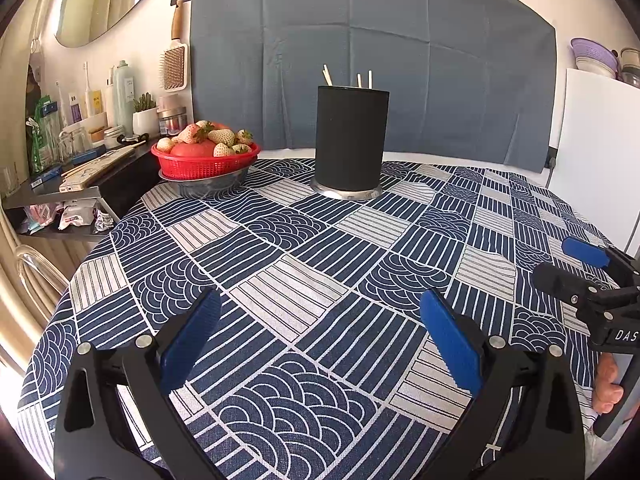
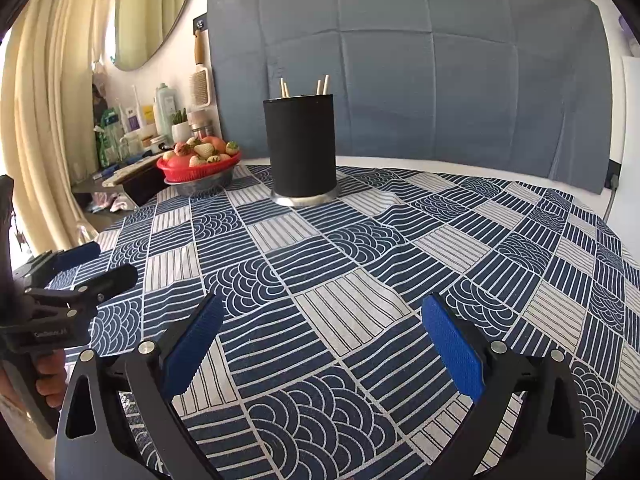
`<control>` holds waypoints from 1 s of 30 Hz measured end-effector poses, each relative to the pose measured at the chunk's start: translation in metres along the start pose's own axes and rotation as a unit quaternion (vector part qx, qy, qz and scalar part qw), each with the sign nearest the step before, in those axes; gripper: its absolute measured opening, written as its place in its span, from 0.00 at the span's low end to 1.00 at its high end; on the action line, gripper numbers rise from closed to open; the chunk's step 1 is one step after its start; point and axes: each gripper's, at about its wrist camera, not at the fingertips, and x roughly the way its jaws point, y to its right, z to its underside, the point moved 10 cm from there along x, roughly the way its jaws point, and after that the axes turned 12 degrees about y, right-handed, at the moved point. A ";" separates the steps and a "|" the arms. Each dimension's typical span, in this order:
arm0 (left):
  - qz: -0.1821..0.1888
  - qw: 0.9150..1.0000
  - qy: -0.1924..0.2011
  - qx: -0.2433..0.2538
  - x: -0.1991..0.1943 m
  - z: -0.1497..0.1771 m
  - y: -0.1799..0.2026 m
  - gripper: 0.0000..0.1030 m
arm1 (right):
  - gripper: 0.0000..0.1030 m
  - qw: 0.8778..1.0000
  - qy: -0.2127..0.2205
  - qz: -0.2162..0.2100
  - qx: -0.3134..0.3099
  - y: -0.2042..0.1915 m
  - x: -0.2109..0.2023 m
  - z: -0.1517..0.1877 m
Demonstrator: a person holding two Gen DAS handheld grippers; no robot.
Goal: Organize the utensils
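A black cylindrical utensil holder (image 1: 351, 140) on a silver base stands at the far side of the patterned table; it also shows in the right wrist view (image 2: 301, 148). Thin pale stick tips (image 1: 359, 79) poke out of its top, also seen from the right wrist (image 2: 323, 85). My left gripper (image 1: 320, 320) is open and empty, low over the near tablecloth. My right gripper (image 2: 322, 322) is open and empty, likewise near the front. Each gripper shows in the other's view, the right one (image 1: 560, 264) at the right edge and the left one (image 2: 104, 264) at the left edge.
A red basket of strawberries (image 1: 206, 151) on a metal bowl sits left of the holder. A cluttered dark shelf (image 1: 80, 176) with bottles stands past the table's left edge. A grey cloth backdrop (image 1: 400, 60) hangs behind. A white board (image 1: 592, 152) stands at the right.
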 end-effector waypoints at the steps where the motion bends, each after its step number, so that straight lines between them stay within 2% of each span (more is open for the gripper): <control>1: -0.002 1.000 0.001 -0.002 0.000 0.000 -0.001 0.95 | 0.93 1.000 0.002 0.000 -0.001 0.000 -0.001 -0.001; 30: 0.009 1.000 0.001 0.000 -0.001 0.002 0.002 0.95 | 0.93 1.000 -0.007 -0.005 0.001 -0.001 0.002 0.002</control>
